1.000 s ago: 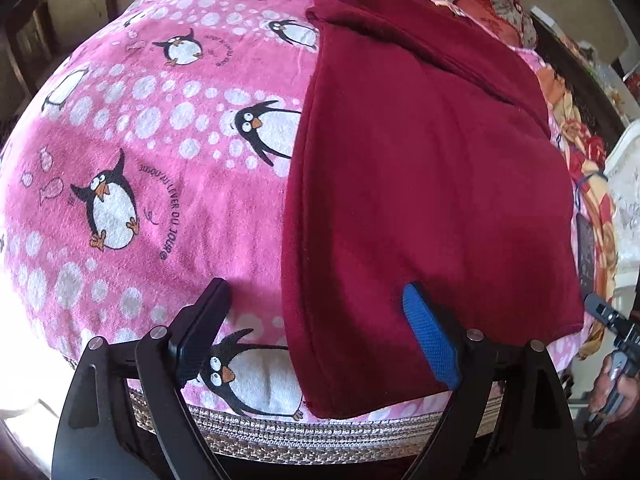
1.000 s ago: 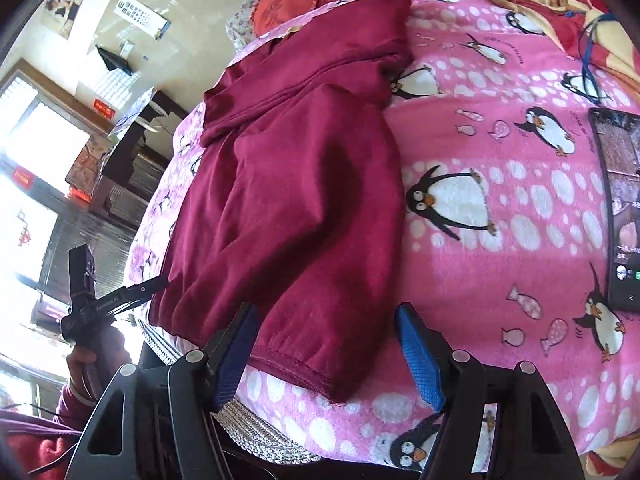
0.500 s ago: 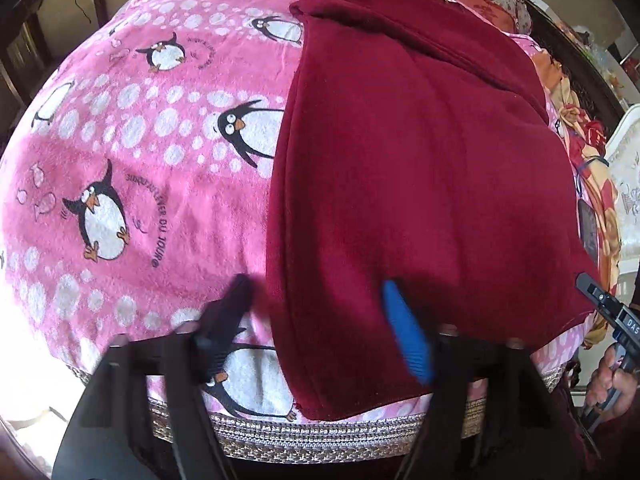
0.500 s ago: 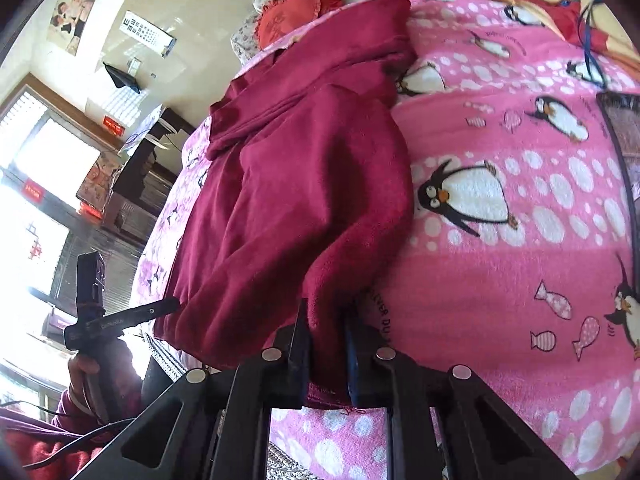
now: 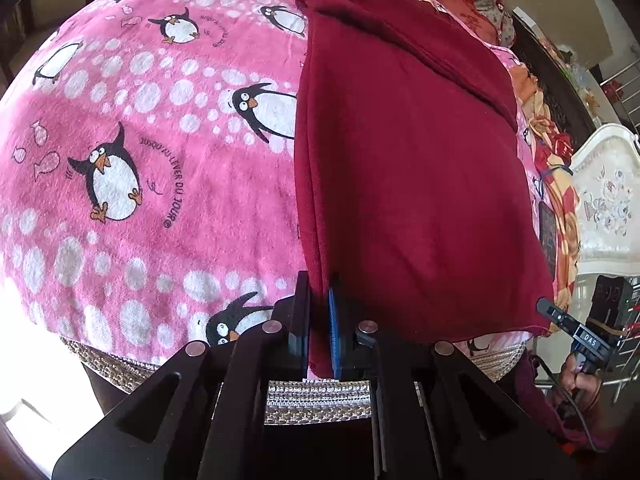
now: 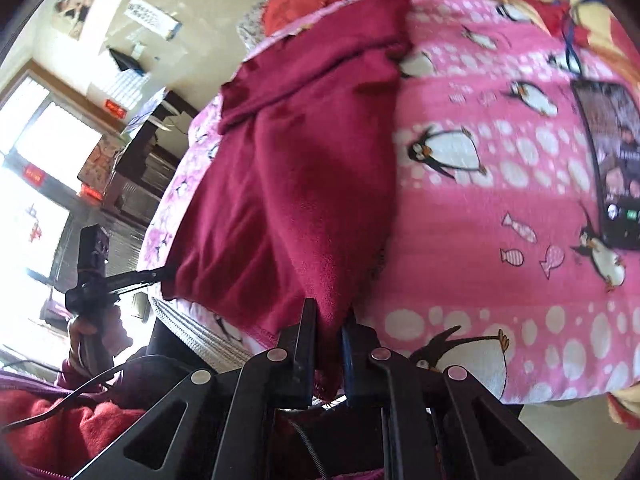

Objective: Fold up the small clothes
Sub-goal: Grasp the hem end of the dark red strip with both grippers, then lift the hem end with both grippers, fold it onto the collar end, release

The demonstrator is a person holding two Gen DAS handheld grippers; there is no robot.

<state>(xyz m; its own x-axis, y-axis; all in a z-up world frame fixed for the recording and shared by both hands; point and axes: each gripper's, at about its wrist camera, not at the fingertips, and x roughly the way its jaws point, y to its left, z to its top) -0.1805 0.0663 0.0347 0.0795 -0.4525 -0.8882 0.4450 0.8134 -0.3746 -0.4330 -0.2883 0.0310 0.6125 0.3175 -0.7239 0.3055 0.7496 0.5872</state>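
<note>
A dark red garment lies lengthwise on a pink penguin blanket; it also shows in the right wrist view. My left gripper is shut on the garment's near left hem corner at the bed's front edge. My right gripper is shut on the garment's near right hem corner, and the cloth rises in a peaked fold from its jaws. The far end of the garment is bunched near the pillows.
A phone lies on the blanket to the right of the garment. Red pillows and a patterned quilt lie at the far side. A white headboard stands right. The bed's woven edge is just below my left gripper.
Both grippers were open one second ago. The right shut on the hem corner first and has lifted it; the left has now shut on the other corner.
</note>
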